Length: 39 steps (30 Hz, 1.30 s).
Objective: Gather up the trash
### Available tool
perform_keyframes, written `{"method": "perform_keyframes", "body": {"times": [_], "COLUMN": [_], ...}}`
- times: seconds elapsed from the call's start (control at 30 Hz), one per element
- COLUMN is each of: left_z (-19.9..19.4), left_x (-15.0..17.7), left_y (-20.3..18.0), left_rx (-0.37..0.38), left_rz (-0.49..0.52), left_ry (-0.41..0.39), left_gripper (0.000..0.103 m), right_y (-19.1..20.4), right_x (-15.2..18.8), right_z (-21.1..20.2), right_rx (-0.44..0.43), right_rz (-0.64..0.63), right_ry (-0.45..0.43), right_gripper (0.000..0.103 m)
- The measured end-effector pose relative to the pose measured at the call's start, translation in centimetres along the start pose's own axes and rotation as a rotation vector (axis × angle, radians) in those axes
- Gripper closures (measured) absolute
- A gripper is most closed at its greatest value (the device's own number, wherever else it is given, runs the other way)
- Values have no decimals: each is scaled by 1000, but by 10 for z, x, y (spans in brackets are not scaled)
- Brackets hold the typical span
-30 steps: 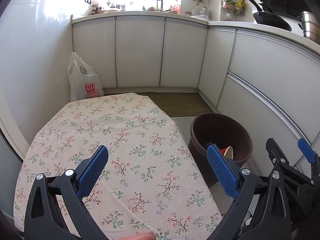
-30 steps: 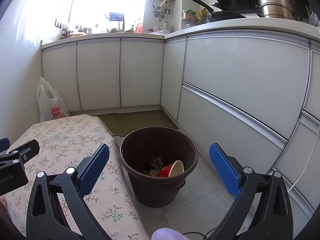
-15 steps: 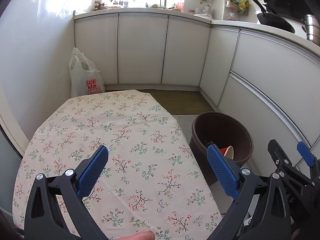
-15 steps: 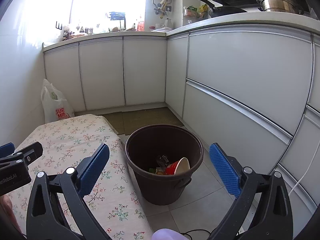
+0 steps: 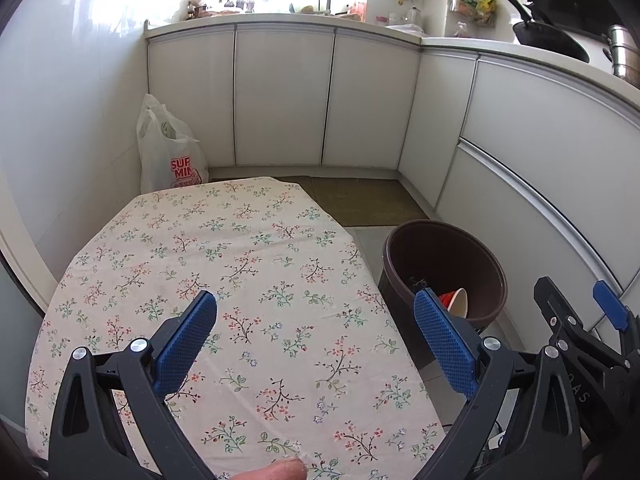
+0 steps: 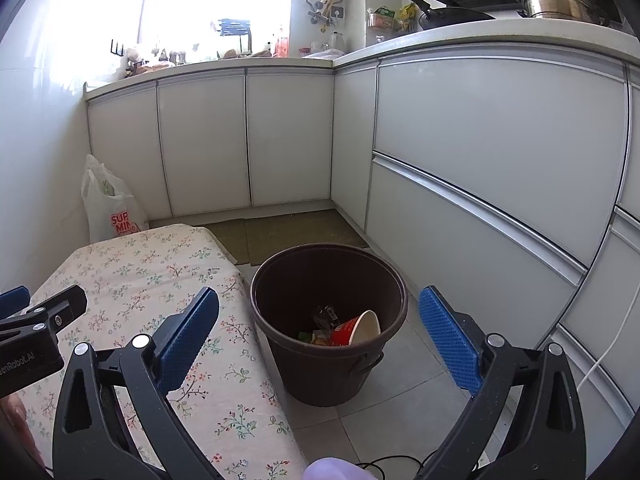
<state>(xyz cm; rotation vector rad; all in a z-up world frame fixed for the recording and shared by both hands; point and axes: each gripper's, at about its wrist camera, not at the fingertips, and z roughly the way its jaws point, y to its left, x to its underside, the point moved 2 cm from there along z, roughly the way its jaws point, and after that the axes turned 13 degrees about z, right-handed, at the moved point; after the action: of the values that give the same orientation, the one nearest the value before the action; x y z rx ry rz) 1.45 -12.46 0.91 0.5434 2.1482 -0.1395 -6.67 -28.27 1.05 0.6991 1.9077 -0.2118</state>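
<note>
Glowing with daylight from the window [image 6: 216, 4] above the white counter [image 6: 480, 36]; lining two walls, pale cabinets [image 5: 280, 96]; lying on grey floor tiles [image 6: 400, 412], an olive mat [image 5: 360, 200]; standing nearby, a floral-clothed table [image 5: 240, 280].

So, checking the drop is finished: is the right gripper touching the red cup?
Apart. The right wrist view shows the right gripper open and empty, above the red cup in the bin.

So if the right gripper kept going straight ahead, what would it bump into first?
Probably the brown trash bin: it sits between the open right gripper fingers, straight ahead and a bit lower. Depth is hard to judge, so it might pass over the rim.
</note>
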Motion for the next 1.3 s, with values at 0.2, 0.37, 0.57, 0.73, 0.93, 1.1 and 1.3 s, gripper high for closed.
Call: {"method": "perform_keyframes", "body": {"times": [0.2, 0.37, 0.57, 0.73, 0.93, 1.1, 1.3], "left_z": [1, 1, 3, 6, 8, 9, 8], "left_x": [0, 1, 1, 2, 2, 3, 3], "left_y": [0, -1, 0, 1, -2, -2, -8], "left_rx": [-2, -7, -4, -4, -8, -1, 10], "left_rz": [-7, -7, -15, -22, -13, -8, 29], "left_ry": [4, 10, 22, 35, 43, 47, 22], "left_gripper": [7, 7, 7, 7, 7, 7, 14], "right_y": [1, 1, 0, 1, 1, -1, -4], "right_x": [0, 1, 1, 1, 3, 4, 5], "right_z": [1, 1, 3, 5, 7, 9, 13], "right_rx": [2, 3, 7, 9, 11, 11, 7], "right_rz": [0, 1, 4, 3, 3, 13, 33], "right_ry": [6, 9, 19, 25, 33, 54, 86], "right_gripper": [7, 7, 7, 7, 7, 7, 7]}}
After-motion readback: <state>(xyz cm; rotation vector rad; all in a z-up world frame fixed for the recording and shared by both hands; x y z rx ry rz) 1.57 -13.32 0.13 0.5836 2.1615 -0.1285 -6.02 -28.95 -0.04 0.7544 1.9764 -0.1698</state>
